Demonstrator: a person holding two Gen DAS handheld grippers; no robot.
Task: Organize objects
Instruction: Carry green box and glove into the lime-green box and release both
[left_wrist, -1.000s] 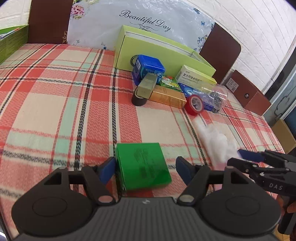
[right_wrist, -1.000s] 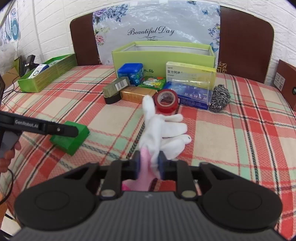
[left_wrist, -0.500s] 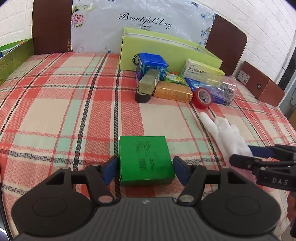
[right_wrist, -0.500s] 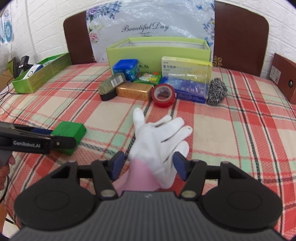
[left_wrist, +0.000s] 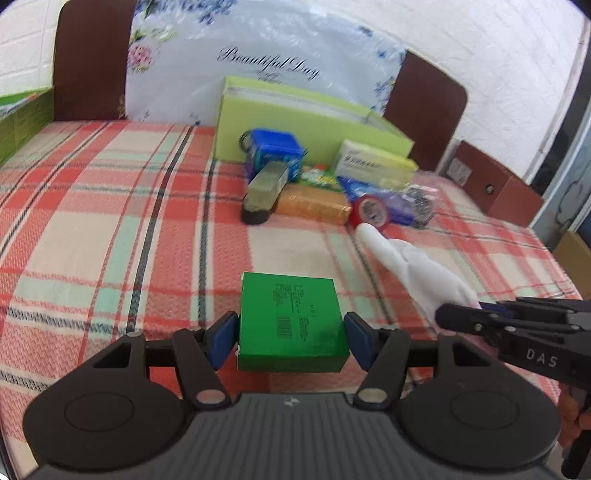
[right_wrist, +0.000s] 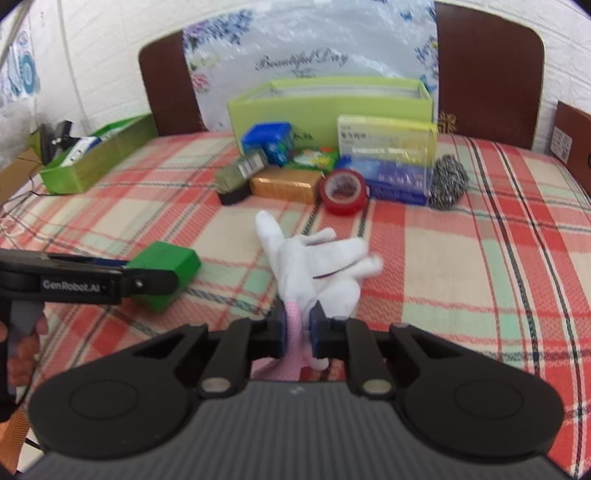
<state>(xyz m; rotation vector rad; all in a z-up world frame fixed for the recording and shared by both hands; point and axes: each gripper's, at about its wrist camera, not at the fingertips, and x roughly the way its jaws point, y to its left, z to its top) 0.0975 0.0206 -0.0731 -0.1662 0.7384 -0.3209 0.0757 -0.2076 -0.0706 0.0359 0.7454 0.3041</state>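
Here, one green box (left_wrist: 291, 325) & one white glove (right_wrist: 317, 266) lie on the plaid cloth (left_wrist: 110, 229). The left gripper (left_wrist: 291, 338) has its fingers apart, flanking the flat cardboard box w/o clearly touching. The right gripper (right_wrist: 298, 332) is clamped on the soft glove's pink cuff, glove fingertips pointing away toward one red tape roll (right_wrist: 343, 192).

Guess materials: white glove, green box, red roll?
White glove: soft knit fabric, matte, with a pink cuff; it crumples and droops like cloth. Green box: probably printed cardboard, slight sheen; sharp edges, barcode and small print on top. Red roll: likely plastic adhesive tape, glossy; wound ring with an open core, though blur leaves the material open.
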